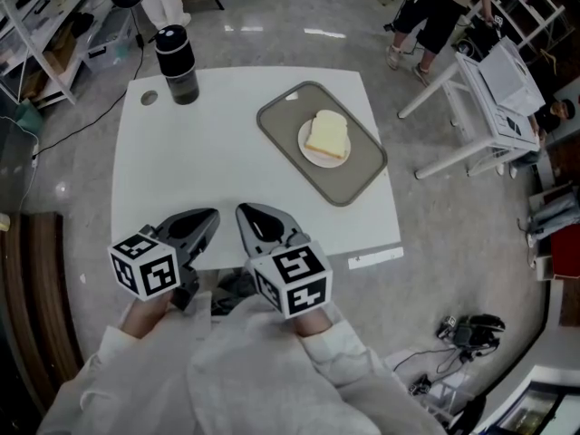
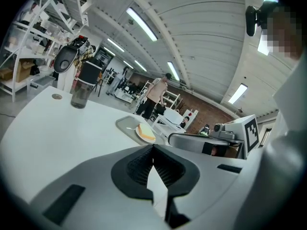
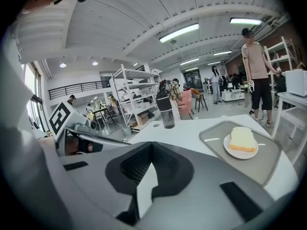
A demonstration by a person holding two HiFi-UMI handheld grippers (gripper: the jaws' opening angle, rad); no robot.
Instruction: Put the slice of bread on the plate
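The slice of bread (image 1: 326, 134) lies on a small white plate (image 1: 311, 155), and the plate rests on a grey tray (image 1: 349, 179) at the table's right side. The bread (image 3: 242, 139) also shows on its plate (image 3: 241, 152) in the right gripper view, and far off as bread (image 2: 145, 131) in the left gripper view. Both grippers sit near the table's front edge, well short of the tray. My left gripper (image 1: 214, 216) is shut and holds nothing. My right gripper (image 1: 243, 212) is likewise shut and empty.
A dark bottle (image 1: 177, 63) stands at the back left of the white table (image 1: 217, 152), beside a small round hole (image 1: 149, 98). A white rack (image 1: 494, 98) and a person (image 1: 439, 12) stand beyond the table's right side. Cables lie on the floor (image 1: 453, 243).
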